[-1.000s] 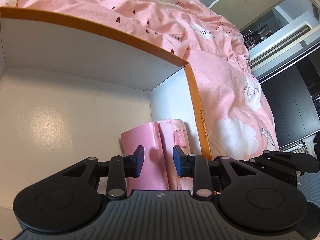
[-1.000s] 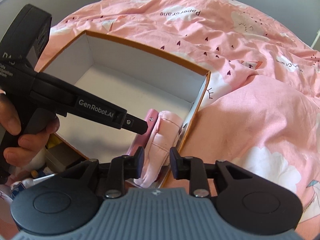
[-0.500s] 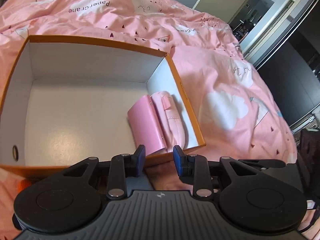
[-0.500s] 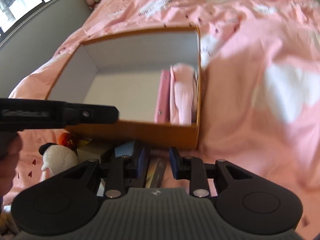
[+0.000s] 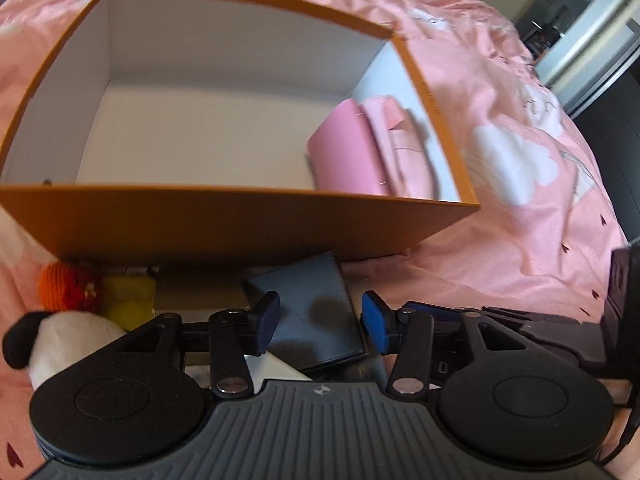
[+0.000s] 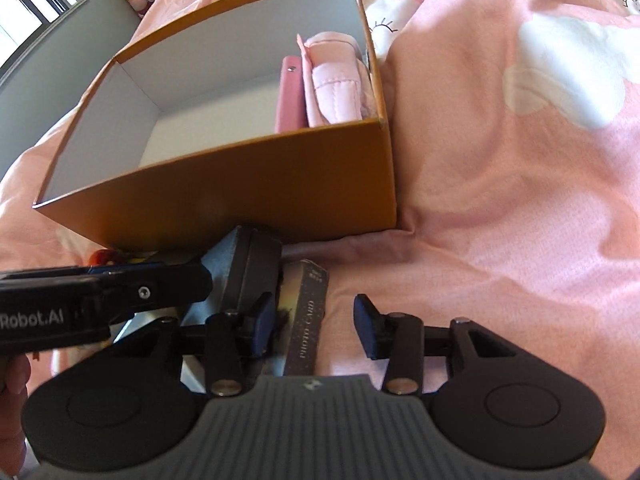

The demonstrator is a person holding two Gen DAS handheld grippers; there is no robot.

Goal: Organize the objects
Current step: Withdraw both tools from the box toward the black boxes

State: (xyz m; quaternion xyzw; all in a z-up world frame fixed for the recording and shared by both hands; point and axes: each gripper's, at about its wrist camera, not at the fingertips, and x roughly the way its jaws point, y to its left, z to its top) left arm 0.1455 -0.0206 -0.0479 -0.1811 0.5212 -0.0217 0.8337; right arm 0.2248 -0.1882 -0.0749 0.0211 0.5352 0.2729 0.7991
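an orange box with white inner walls sits on the bed, which is covered in a pink quilt printed with white clouds. inside the box, against its right wall, two pink things stand on edge side by side: a smooth pink wallet and, between it and the wall, a padded pink pouch. the rest of the box floor is bare white.

just in front of the box's near wall lies a small heap of loose things. a dark blue booklet lies flat there, and the left gripper hovers right above it with its jaws released and spread, nothing between them. to the left of the booklet sit a yellow item, an orange knitted toy and a black and white plush.

the right gripper is also released, jaws apart, over a slim box lettered "photo card" that lies on the quilt beside the booklet. the left gripper's black body crosses the left of the right wrist view, held by a hand.
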